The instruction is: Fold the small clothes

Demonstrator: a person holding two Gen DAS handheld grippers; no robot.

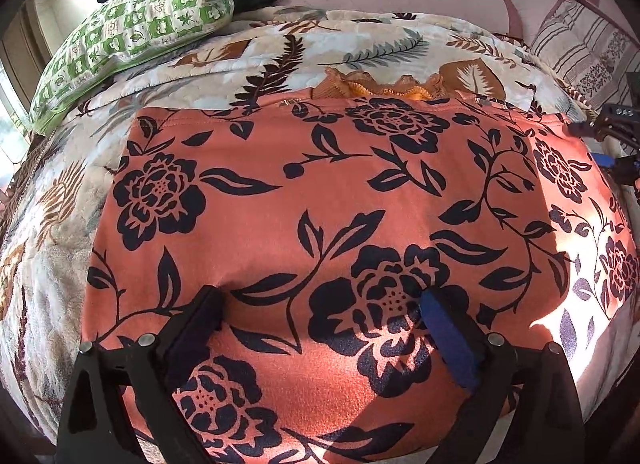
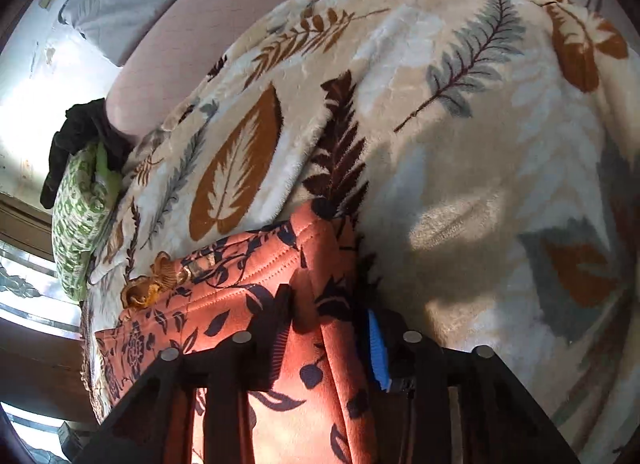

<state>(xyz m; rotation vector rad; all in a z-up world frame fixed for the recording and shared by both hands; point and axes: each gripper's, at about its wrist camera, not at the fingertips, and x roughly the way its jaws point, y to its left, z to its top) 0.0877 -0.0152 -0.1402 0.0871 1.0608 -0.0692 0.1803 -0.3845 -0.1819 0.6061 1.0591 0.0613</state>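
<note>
A cream blanket (image 1: 256, 59) printed with brown and grey leaves covers the bed, and on it lies the orange garment (image 1: 304, 199) with black flowers, spread flat and taking up most of the left wrist view. A green checked pillow (image 1: 132, 35) rests at the blanket's far left corner (a dark cloth sits behind it). The left gripper (image 1: 324, 312) hovers over the garment's near part with its jaws spread wide, nothing between them. The right gripper (image 2: 326, 328) straddles the garment's folded corner edge, jaws partly apart; whether the pads press it, I cannot tell.
</note>
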